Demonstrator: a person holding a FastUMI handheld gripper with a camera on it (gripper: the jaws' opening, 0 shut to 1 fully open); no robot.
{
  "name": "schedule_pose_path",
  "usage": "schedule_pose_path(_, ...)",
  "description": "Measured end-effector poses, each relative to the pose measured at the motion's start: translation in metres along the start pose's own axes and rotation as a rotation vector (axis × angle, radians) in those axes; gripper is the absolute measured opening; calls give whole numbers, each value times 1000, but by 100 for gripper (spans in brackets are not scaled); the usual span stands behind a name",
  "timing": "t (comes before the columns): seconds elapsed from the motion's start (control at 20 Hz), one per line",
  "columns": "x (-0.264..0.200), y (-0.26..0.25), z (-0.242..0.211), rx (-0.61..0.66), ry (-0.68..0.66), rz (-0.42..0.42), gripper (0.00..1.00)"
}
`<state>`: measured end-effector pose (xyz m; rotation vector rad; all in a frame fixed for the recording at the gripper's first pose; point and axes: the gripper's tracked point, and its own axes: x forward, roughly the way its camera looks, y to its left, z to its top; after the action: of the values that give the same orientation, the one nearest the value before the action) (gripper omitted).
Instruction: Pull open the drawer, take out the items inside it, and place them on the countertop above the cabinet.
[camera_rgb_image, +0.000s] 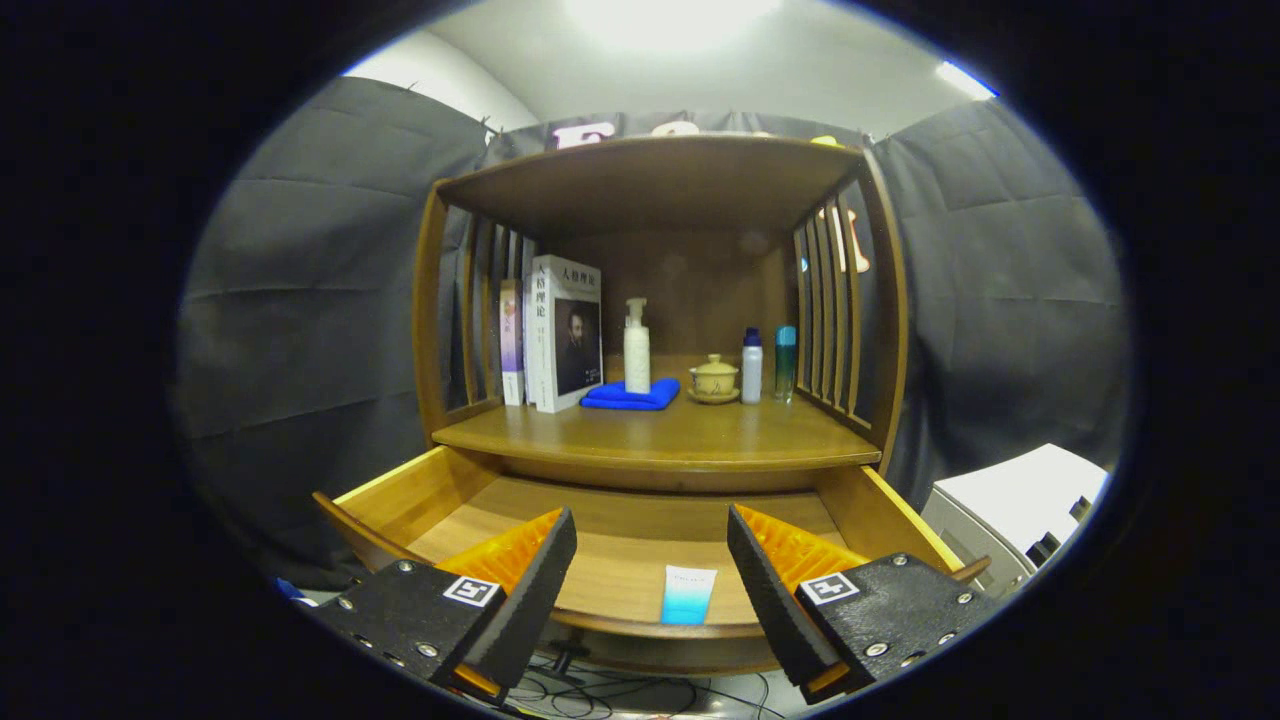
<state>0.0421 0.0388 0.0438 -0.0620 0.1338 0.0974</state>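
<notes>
The drawer (420, 500) stands pulled out below the countertop (660, 438), so the opening step looks done and the taking-out is in hand. The gripper (650, 545) hangs over the open drawer with its fingers spread wide, gripping nothing.

Between the fingers and a little below their tips lies a tube (688, 594), flat on the drawer floor near the front wall. It is a slim, soft-looking packet, white at the far end and fading to blue at the near end, likely smooth plastic. Whether anything else lies in the drawer cannot be told, since the fingers hide its near corners.

The next move probably calls for dipping down until the fingers straddle the tube, then closing on its narrow sides. A flat, slick thing on smooth wood may slide or slip.

The cabinet is warm brown wood with slatted sides. Beyond the fingers, the countertop carries upright books (560, 335), a white pump bottle (637, 348) on a folded blue cloth (632, 394), a lidded ceramic cup (714, 377) on a saucer, and two small bottles (768, 364). Bare wood lies in front of these, room for the tube.
</notes>
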Motion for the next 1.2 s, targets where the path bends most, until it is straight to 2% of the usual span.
schedule_pose_path(0.15,28,-8,-1,21,104,24,94)
schedule_pose_path(0.25,43,-19,-4,-33,153,20,94)
schedule_pose_path(0.55,69,-15,-61,-34,428,76,94)
schedule_pose_path(0.9,77,-32,-114,-52,710,72,94)
schedule_pose_path(1.2,76,-32,-133,45,869,75,93)
